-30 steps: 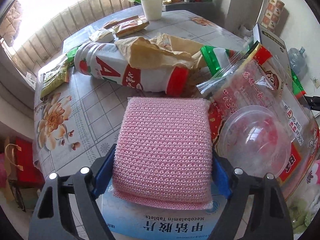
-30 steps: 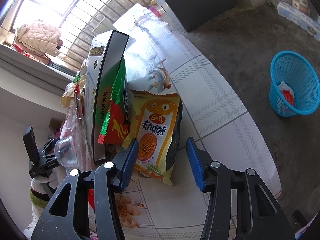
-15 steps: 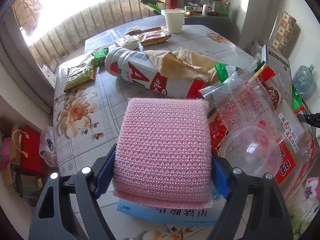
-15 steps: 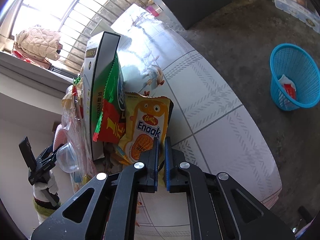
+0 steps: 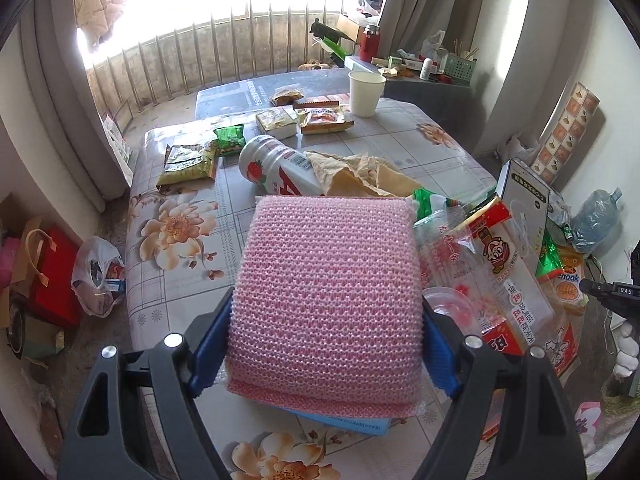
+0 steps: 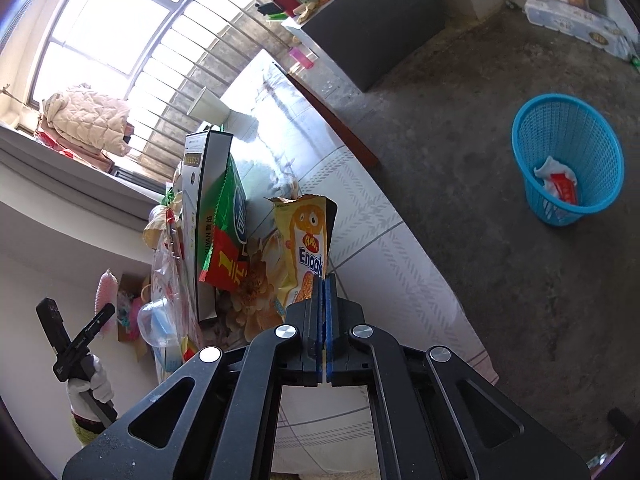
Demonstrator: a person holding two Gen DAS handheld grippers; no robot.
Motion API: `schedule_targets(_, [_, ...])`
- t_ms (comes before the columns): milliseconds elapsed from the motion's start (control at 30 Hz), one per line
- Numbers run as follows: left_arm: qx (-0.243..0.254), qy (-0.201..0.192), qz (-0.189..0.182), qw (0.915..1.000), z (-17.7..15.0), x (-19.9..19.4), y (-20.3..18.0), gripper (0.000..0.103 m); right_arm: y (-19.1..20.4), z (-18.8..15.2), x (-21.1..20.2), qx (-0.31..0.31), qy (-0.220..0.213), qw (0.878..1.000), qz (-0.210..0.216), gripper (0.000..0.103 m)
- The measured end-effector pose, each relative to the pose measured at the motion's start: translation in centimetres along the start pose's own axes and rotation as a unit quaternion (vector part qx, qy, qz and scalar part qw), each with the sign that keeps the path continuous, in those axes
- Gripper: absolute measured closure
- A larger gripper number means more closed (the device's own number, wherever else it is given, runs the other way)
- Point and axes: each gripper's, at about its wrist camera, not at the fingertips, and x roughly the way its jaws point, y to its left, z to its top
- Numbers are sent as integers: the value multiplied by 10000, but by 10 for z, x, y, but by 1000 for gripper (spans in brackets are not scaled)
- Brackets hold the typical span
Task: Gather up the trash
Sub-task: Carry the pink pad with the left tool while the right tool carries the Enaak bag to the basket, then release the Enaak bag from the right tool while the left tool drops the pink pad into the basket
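The right gripper (image 6: 323, 280), its jaws newly clamped on the snack packet (image 6: 306, 248), is lifting it off the table (image 6: 384, 240), bound for the blue basket (image 6: 568, 168); the left gripper (image 5: 326, 320) is holding the pink sponge (image 5: 326, 280).

A floral tablecloth (image 5: 176, 220) covered the table. A quilted beige coat (image 6: 86, 118) lay bunched on the windowsill. On the floor sat a red gift bag (image 5: 50, 276), and a big water jug (image 5: 596, 220) stood by the wall.
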Motion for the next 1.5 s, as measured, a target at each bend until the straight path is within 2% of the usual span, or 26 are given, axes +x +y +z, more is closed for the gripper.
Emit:
schedule_targets(233, [216,-206,-445,9986,15,-32,-49,23,-10,-2,-27,129,-336,9991,211,103])
schedule_targets(433, [673,-244,-1018,9922,38,-38,-123,23,-36,-3,-54,376,-673,9963,378,103])
schedule_targets(600, [1209,-112,-1638,9790,62,-28,-212,23,-74,-1,-83,718,-1020,9915,369,103])
schedule_targets(733, [1820,124,-2075,9611,78,-10,-303,23,-113,1,-107,1059,-1303,9855,238,103])
schedule_targets(833, [2233,376,-2249,9477,86,18,-375,23,-146,4,-119,1342,-1476,9799,60,103])
schedule_targets(900, [2361,683,-2332,9409,89,46,-420,23,-168,7,-123,1554,-1557,9755,-77,103])
schedule_targets(1000, [2614,1109,-2252,9320,85,97,-485,23,-203,16,-119,1899,-1586,9687,-204,103])
schedule_targets(1133, [2697,1746,-2215,9207,72,171,-551,23,-245,31,-102,2274,-1490,9616,-381,103])
schedule_targets(1233, [2813,2031,-2134,9133,61,216,-591,23,-271,47,-81,2479,-1348,9580,-514,103])
schedule_targets(1300, [2818,2112,-2104,9120,58,239,-613,23,-286,60,-67,2593,-1281,9555,-575,103])
schedule_targets(1400, [2603,2082,-2055,9201,64,269,-637,20,-308,80,-45,2765,-1276,9508,-577,96])
schedule_targets(1500, [2525,1924,-1803,9310,65,296,-652,18,-328,97,-19,2814,-1211,9493,-708,58])
